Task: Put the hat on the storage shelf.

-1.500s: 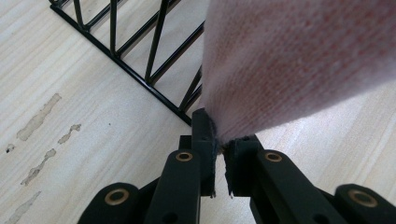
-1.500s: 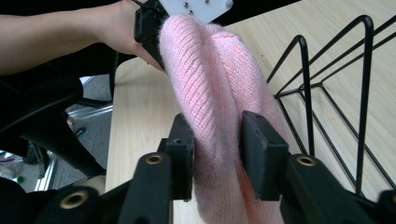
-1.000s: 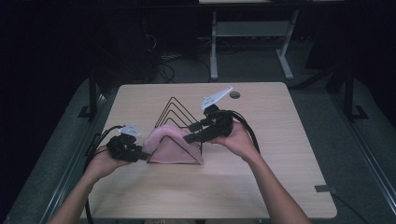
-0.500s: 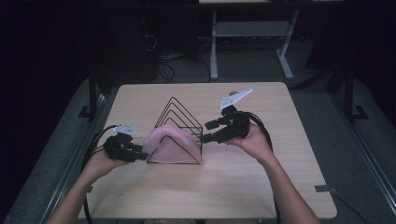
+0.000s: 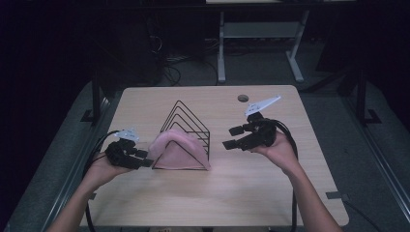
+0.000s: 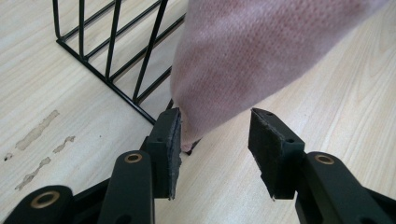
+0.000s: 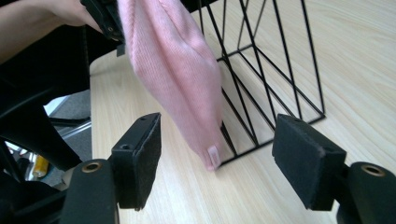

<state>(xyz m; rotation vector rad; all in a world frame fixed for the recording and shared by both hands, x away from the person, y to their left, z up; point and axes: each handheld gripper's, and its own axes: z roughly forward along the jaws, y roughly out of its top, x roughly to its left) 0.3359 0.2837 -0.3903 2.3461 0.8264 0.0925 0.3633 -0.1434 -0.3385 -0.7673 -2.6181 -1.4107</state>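
Pink beanie (image 5: 180,151) draped on the wire rack (image 5: 186,126) — left gripper (image 6: 215,135) jaws have just been opening around its edge, right gripper (image 5: 233,137) spread, clear — next, back off.

pink cloth (image 5: 180,151) x1 | wire rack (image 5: 186,123) x1 | gripper x2 | table (image 5: 212,193) x1

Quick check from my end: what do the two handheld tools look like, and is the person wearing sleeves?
Both are black. The left tool and right tool each carry a pale grey three-cornered plate on top and trail a black cable. Their jaws are black bars with brass-coloured pivot rivets and dark, rough rectangular pads. The forearms are bare, with no sleeves in view.
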